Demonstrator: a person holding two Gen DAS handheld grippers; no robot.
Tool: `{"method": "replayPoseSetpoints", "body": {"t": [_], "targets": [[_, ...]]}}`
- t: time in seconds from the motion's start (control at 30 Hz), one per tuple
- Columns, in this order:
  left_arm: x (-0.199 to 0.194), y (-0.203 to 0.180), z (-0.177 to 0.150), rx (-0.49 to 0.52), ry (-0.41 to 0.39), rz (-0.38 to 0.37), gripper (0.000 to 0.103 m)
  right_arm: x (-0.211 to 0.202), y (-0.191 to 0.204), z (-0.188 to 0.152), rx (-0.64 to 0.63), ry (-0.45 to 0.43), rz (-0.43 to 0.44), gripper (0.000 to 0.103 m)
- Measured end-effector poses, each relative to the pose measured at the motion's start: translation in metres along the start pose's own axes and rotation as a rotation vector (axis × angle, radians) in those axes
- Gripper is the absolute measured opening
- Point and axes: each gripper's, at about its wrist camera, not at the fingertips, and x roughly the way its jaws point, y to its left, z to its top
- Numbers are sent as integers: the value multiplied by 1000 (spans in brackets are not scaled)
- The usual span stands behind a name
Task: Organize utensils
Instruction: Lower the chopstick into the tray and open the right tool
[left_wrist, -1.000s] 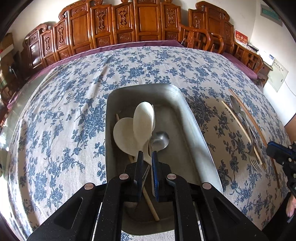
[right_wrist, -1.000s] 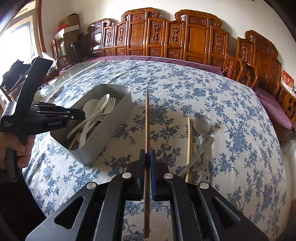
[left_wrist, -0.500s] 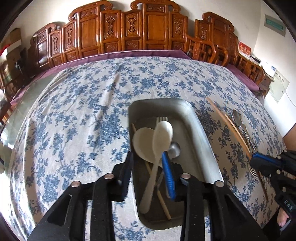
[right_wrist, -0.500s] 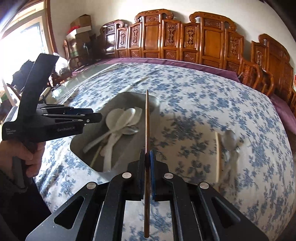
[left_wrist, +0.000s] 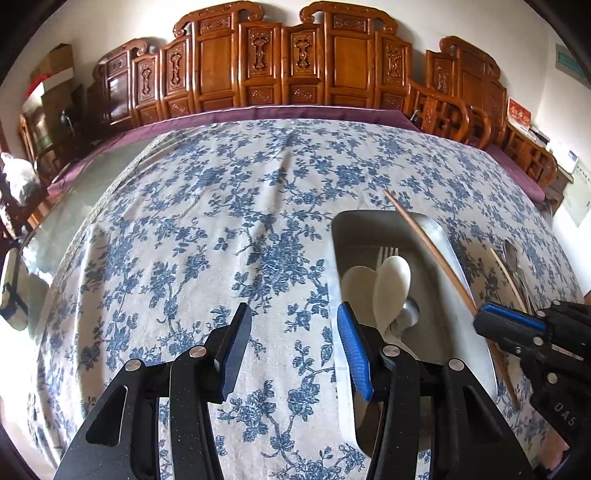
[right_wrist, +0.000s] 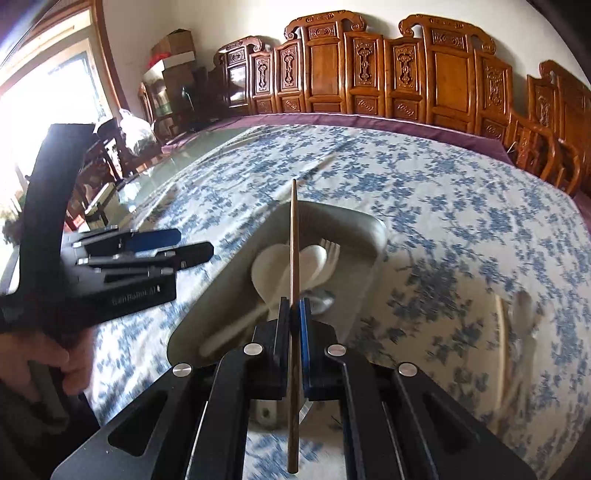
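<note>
A grey metal tray (left_wrist: 369, 218) holds white plastic spoons (left_wrist: 391, 280), a fork and a metal spoon. My left gripper (left_wrist: 295, 317) hovers over the tablecloth just left of the tray; its jaws are opening and nothing is between them. My right gripper (right_wrist: 294, 309) is shut on a brown wooden chopstick (right_wrist: 293, 236), which points out over the tray (right_wrist: 364, 229) and the white spoons (right_wrist: 273, 269). The left wrist view shows that chopstick (left_wrist: 432, 251) slanting over the tray's right rim, with the right gripper (left_wrist: 509, 321) behind it. The left gripper (right_wrist: 184, 243) appears left of the tray.
On the blue-flowered cloth right of the tray lie a pale chopstick (left_wrist: 506, 273) and a metal spoon (left_wrist: 511, 251), blurred in the right wrist view. A hand (right_wrist: 55, 358) grips the left tool's handle. Carved wooden chairs (left_wrist: 295, 66) line the table's far side.
My left gripper let go of a white spoon into the tray, opened and drew off left over the cloth. The right gripper carried the chopstick leftward until it hangs above the tray.
</note>
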Motion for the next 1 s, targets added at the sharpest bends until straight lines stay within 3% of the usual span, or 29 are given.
{"method": "replayPoseSetpoints", "body": {"t": [0.23,0.57,0.87,0.97,1.0], "targets": [[-3,17,3,-57,-11,-4,46,21,1,7,67,8,49,6],[-5,27,5,-91,-21,0,46,44,-5,-5,95,49,32,7],[-11,19,4,-75,-30,-26,46,25,-12,-7,79,16,36,7],[-17,13,4,-65,-60,-36,82,1,-24,-8,61,-14,26,7],[-22,8,4,-49,-78,-37,82,-5,-28,-8,55,-19,14,7]]}}
